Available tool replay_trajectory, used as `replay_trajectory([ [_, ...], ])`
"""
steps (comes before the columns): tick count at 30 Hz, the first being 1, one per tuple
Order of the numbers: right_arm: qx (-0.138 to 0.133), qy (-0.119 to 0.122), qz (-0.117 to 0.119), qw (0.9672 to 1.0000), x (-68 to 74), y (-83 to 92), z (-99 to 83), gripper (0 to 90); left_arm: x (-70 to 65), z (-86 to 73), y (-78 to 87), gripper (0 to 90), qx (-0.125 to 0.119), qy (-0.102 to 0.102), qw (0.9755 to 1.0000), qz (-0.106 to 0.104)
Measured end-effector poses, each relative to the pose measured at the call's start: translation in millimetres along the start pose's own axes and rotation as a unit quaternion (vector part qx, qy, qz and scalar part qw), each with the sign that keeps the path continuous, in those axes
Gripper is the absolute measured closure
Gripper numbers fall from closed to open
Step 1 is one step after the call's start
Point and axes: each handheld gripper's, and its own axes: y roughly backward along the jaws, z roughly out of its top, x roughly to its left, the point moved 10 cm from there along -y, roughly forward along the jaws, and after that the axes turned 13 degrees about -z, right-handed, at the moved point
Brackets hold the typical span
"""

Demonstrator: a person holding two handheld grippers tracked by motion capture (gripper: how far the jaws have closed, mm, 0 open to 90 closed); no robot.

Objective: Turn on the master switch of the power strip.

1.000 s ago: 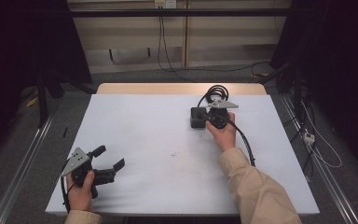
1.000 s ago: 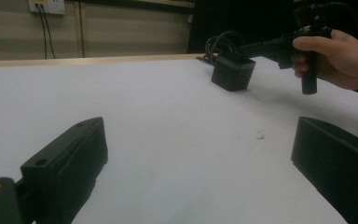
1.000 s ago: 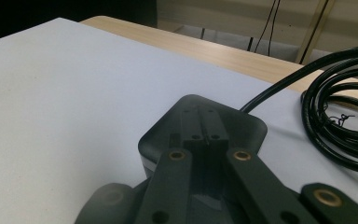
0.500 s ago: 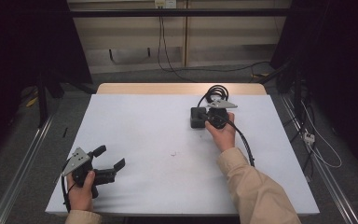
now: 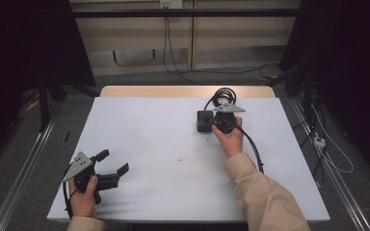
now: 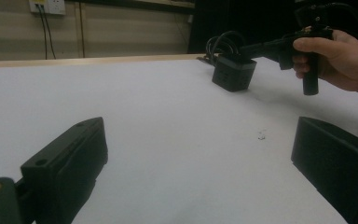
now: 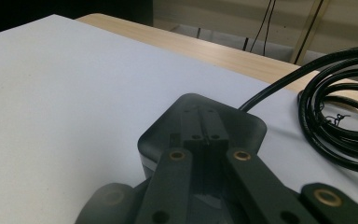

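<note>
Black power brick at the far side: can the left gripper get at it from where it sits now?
Probably yes, but not freely. The table between the open left gripper and the black power brick is bare, yet the right gripper sits over the brick with its jaws together on top, so a grab would be crowded.

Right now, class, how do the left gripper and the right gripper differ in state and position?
The left gripper has its jaws spread wide with nothing between them; the right gripper has its jaws closed together over the black box. The left gripper sits at the table's near corner; the right is far out, beside the coiled cable. A hand holds each.
</note>
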Motion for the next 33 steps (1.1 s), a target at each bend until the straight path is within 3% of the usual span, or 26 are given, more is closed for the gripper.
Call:
replay_trajectory([
  [16, -0.007, -0.015, 0.004, 0.9999, -1.1, 0.4, 1.2, 90.0, 2.3, -0.4, 3.3, 3.3, 0.001, -0.001, 1.0000, 0.002],
  [18, -0.005, -0.007, -0.001, 1.0000, -2.3, 1.0, 0.8, 89.8, 2.3, -0.3, 3.7, 3.3, -0.001, 0.000, 1.0000, 0.003],
  [24, 0.001, 0.002, 0.007, 1.0000, -0.7, 5.6, 0.7, 77.6, 2.8, -0.2, 5.4, 3.3, -0.001, -0.001, 1.0000, 0.006],
  [29, 0.000, -0.014, 0.018, 0.9998, 0.5, 10.7, 3.0, 66.2, 1.9, -0.2, 6.1, 3.3, -0.002, 0.000, 1.0000, 0.007],
  [33, 0.010, -0.030, 0.027, 0.9991, 1.0, 15.4, -3.5, 51.7, 2.1, -0.8, 6.8, 3.3, -0.001, 0.001, 1.0000, 0.007],
])
